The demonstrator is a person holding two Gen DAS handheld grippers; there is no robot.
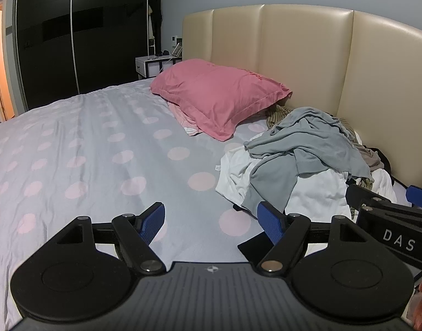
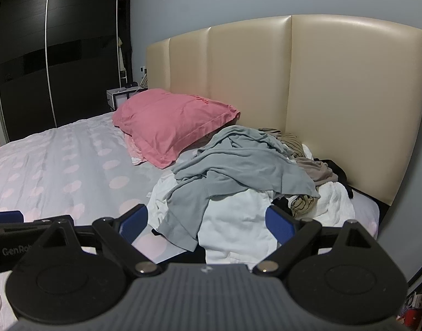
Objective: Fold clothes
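Note:
A heap of unfolded clothes lies on the bed by the headboard. A crumpled grey garment (image 1: 302, 143) (image 2: 238, 162) is on top, over white clothes (image 1: 315, 193) (image 2: 235, 220), with striped tan and dark pieces behind. My left gripper (image 1: 213, 220) hovers open over the bedsheet, just left of the heap, nothing between its blue pads. My right gripper (image 2: 208, 220) is open too, low in front of the heap, its fingers framing the grey and white cloth without touching it. The right gripper's body (image 1: 390, 220) shows at the edge of the left wrist view.
The bed (image 1: 100, 151) has a grey sheet with pink dots. A pink pillow (image 1: 219, 96) (image 2: 169, 121) leans near the beige padded headboard (image 1: 307, 55). A nightstand (image 1: 153, 64) and dark wardrobe doors (image 1: 73, 41) stand beyond the bed's far side.

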